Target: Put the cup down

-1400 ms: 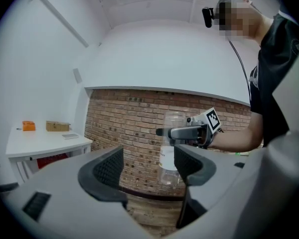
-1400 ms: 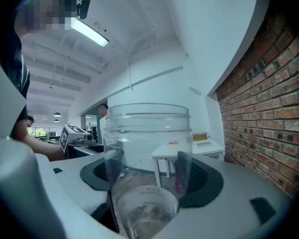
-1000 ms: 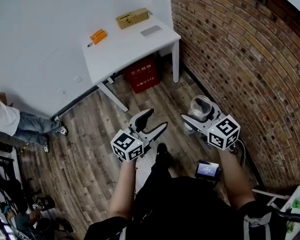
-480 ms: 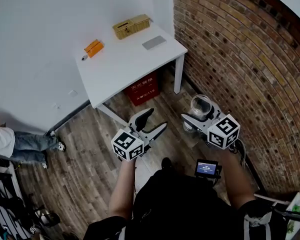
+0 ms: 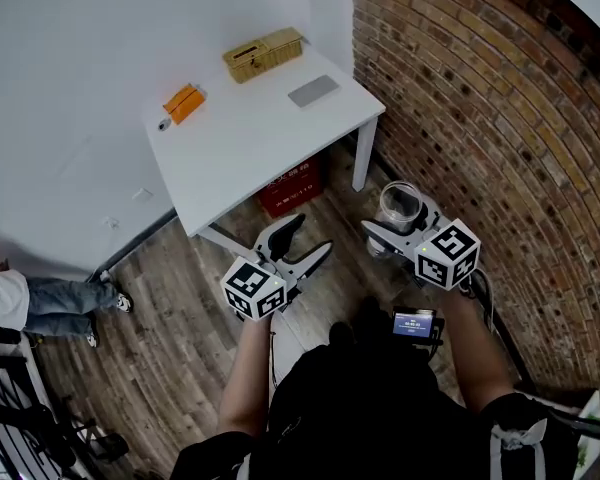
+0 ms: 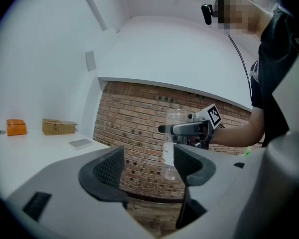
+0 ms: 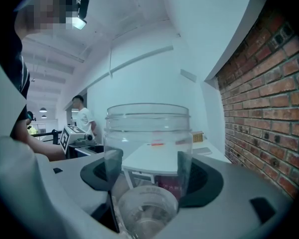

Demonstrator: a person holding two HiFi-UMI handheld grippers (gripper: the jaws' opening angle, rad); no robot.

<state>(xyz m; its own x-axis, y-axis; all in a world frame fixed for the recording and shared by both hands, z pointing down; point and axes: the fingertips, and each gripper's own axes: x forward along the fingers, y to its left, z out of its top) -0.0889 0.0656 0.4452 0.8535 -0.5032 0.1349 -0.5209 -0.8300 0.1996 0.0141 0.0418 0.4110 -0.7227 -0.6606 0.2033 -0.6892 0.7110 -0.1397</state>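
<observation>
A clear plastic cup (image 5: 401, 207) is held upright between the jaws of my right gripper (image 5: 399, 220), above the wooden floor near the brick wall. In the right gripper view the cup (image 7: 148, 148) fills the gap of that gripper (image 7: 148, 177), with both pads against its sides. My left gripper (image 5: 311, 238) hangs beside it at the left, open and empty. In the left gripper view its jaws (image 6: 148, 166) stand apart, and past them show the cup (image 6: 172, 142) and the right gripper (image 6: 190, 129).
A white table (image 5: 250, 143) stands ahead in the corner, bearing an orange box (image 5: 183, 100), a wicker box (image 5: 263, 53) and a grey pad (image 5: 313, 91). A red crate (image 5: 290, 186) sits under it. The brick wall (image 5: 480, 118) runs along the right. A person's legs (image 5: 50, 298) lie at the left.
The table has come nearer and lower in the head view as the person steps toward it. Both grippers keep their pose, the cup still in the right one.
</observation>
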